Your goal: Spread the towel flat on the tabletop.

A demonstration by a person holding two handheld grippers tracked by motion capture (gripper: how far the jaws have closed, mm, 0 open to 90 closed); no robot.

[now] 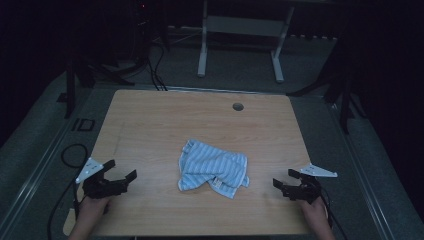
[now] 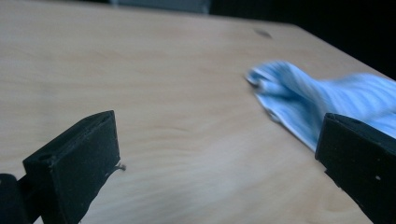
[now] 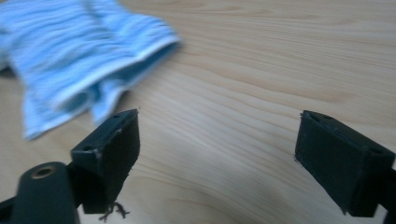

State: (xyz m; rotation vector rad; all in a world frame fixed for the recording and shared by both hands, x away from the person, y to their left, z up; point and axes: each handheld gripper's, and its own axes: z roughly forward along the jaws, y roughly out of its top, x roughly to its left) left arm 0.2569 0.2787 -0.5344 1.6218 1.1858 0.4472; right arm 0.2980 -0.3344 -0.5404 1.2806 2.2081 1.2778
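Lying crumpled: striped blue cloth [image 1: 213,171] | wood-grain table [image 1: 150,120] | left gripper [image 1: 120,170], right gripper [image 1: 283,178]: fingers wide, empty

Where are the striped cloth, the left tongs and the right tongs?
striped cloth [image 1: 212,171], high view, middle of the crumpled bundle.
left tongs [image 1: 121,170], high view, gap between the open tips.
right tongs [image 1: 285,178], high view, gap between the open tips.

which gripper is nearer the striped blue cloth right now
Right, narrowly. The right gripper sits just off the striped blue cloth's right edge; the left gripper is farther out on its left. Both are open and apart from it.
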